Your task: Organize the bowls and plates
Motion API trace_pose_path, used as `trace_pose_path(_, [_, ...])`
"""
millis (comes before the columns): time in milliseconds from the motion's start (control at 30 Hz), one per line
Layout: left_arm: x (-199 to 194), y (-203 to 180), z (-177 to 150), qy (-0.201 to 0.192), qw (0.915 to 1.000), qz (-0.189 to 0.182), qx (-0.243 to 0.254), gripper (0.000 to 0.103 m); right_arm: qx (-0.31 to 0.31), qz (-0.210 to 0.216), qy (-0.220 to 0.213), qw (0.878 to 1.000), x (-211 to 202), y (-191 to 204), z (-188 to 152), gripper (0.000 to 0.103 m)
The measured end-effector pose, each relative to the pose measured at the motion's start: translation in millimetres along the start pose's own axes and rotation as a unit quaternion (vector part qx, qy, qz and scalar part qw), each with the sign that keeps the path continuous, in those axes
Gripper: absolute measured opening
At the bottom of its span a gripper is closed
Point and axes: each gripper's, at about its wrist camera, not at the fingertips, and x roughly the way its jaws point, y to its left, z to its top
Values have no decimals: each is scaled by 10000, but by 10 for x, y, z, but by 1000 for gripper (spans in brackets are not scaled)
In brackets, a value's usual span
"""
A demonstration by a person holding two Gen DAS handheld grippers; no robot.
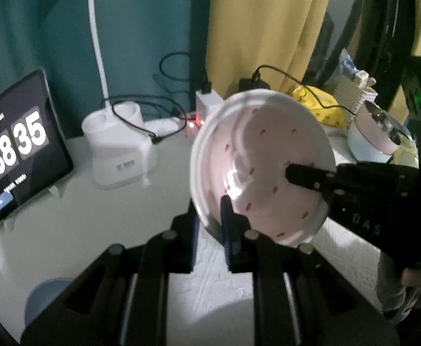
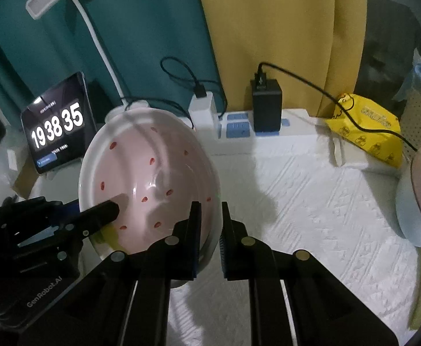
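A pink bowl [image 1: 268, 155] [image 2: 147, 170] with red seed spots and a white rim hangs tilted above the white cloth, held from two sides. My left gripper [image 1: 210, 219] is shut on its near rim. In the right wrist view one of its fingers [image 2: 103, 212] reaches inside the bowl from the left. My right gripper [image 2: 210, 219] is shut on the opposite rim, and in the left wrist view one of its fingers [image 1: 305, 176] lies inside the bowl. A pale blue bowl [image 2: 409, 210] [image 1: 360, 150] with a pink one tilted inside it stands at the right.
A tablet clock [image 1: 14, 150] [image 2: 56, 127] and a white lamp base [image 1: 118, 150] stand at the back left. A power strip [image 2: 268, 135] with chargers and cables runs along the back. A yellow bag [image 2: 366, 127] lies at the back right. A pale blue round thing [image 1: 46, 297] sits near left.
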Motion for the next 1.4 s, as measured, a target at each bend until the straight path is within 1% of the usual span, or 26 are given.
trace_pose_path(200, [-239, -26, -23, -198, 9998, 23, 45, 14, 14, 3, -135, 9999, -219, 74, -14, 12])
trace_pose_path(667, [-712, -104, -198, -420, 9991, -98, -24, 14, 53, -88, -309, 9995, -702, 309, -107, 12])
trace_pose_path(1100, [-1128, -136, -459, -599, 9978, -235, -123, 14, 100, -162, -404, 9990, -1108, 509, -360, 12])
trace_pose_path(1400, [-1349, -193, -642, -686, 9970, -315, -168, 14, 156, -186, -420, 9988, -1304, 597, -588, 12])
